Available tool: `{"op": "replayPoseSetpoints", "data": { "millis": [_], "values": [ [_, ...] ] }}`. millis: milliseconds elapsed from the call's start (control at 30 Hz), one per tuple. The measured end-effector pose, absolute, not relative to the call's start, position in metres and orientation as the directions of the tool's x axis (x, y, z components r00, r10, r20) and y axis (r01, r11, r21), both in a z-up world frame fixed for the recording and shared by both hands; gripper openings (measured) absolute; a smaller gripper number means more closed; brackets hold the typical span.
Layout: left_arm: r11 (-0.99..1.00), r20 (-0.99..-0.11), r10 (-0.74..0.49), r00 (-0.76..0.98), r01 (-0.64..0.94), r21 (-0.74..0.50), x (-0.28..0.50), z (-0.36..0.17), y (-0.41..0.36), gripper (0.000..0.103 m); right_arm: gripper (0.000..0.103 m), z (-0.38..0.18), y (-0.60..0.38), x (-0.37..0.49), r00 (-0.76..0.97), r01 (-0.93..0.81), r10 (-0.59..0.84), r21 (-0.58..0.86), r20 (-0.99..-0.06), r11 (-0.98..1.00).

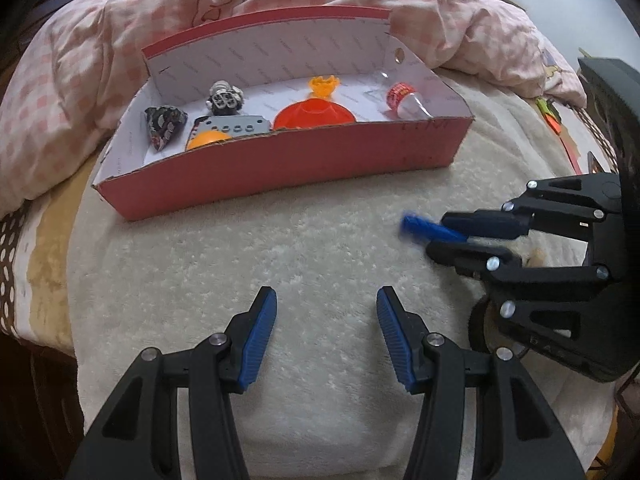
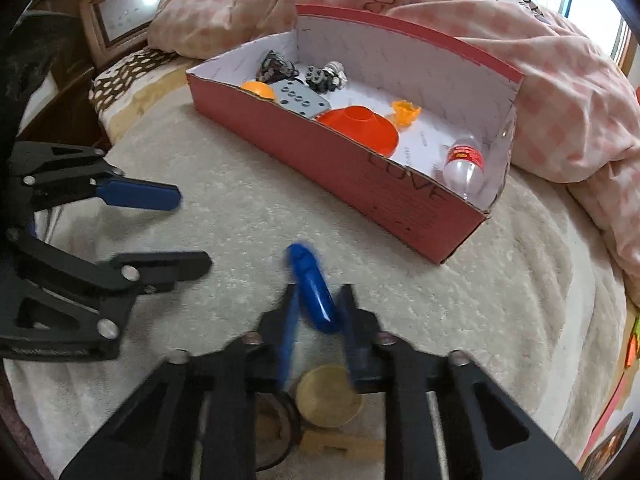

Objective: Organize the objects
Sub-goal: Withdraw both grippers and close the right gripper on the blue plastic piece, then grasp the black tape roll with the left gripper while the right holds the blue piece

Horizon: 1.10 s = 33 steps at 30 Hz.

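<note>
The right tongs [image 2: 318, 300] are closed narrowly on a blue plastic piece [image 2: 314, 292], which is held near its lower end, with the rest projecting forward past the fingertips. In the left wrist view the same blue plastic piece [image 1: 430, 230] is seen between the fingers of the right tongs [image 1: 452, 236], above the cream blanket [image 1: 320, 248] of the bed and apart from the red box [image 1: 280, 164]. Its outline is blurred, so its exact form cannot be told. The left tongs [image 1: 326, 308] are spread wide and hold nothing.

The piece is judged to be light, stiff and smooth-surfaced; slipping or pivoting between the pads is therefore to be expected under an end grip. A hold nearer the middle of its length would be steadier.

Inside the red box [image 2: 360, 168] an orange cone [image 2: 360, 124], an orange ball [image 2: 258, 90], a grey plate [image 2: 298, 100] and a small bottle [image 2: 464, 164] are already placed. A round wooden disc [image 2: 328, 396] lies on the blanket beneath the right tongs.
</note>
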State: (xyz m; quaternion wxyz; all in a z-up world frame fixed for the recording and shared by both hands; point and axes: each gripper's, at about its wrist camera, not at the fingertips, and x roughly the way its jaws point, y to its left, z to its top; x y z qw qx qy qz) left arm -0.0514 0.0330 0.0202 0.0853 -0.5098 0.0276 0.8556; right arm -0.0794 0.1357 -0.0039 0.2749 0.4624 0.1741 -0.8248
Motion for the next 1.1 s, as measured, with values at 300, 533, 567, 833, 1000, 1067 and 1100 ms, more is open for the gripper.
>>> {"op": "replayPoseSetpoints", "data": {
  "millis": [300, 533, 567, 833, 1000, 1067, 1100],
  "values": [
    [-0.977, -0.874, 0.133, -0.468, -0.211, -0.035, -0.041, 0.023, 0.044, 0.052, 0.014, 0.015, 0.154, -0.065, -0.485, 0.561, -0.295, -0.034, -0.823, -0.827],
    [-0.955, -0.867, 0.198, -0.457, -0.287, -0.067, -0.024, 0.035, 0.059, 0.052, 0.014, 0.022, 0.191, -0.042, -0.464, 0.519, -0.252, -0.029, -0.849, -0.855],
    [-0.951, -0.866, 0.204, -0.457, -0.302, -0.065, -0.021, 0.037, 0.062, 0.052, 0.014, 0.023, 0.196, -0.037, -0.46, 0.515, -0.25, -0.027, -0.852, -0.857],
    [-0.932, -0.871, 0.201, -0.447, -0.361, -0.03, -0.013, 0.032, 0.077, 0.052, 0.014, 0.025, 0.202, -0.01, -0.404, 0.56, -0.246, -0.026, -0.881, -0.828],
    [-0.949, -0.877, 0.166, -0.451, -0.316, -0.017, -0.013, 0.027, 0.064, 0.052, 0.013, 0.019, 0.176, -0.008, -0.385, 0.614, -0.271, -0.026, -0.882, -0.789],
    [-0.955, -0.878, 0.154, -0.453, -0.295, -0.015, -0.013, 0.026, 0.055, 0.052, 0.013, 0.019, 0.165, -0.013, -0.387, 0.628, -0.293, -0.017, -0.874, -0.778],
    [-0.958, -0.878, 0.151, -0.454, -0.288, -0.016, -0.013, 0.026, 0.051, 0.052, 0.013, 0.019, 0.16, -0.015, -0.384, 0.634, -0.301, -0.012, -0.873, -0.773]
  ]
}}
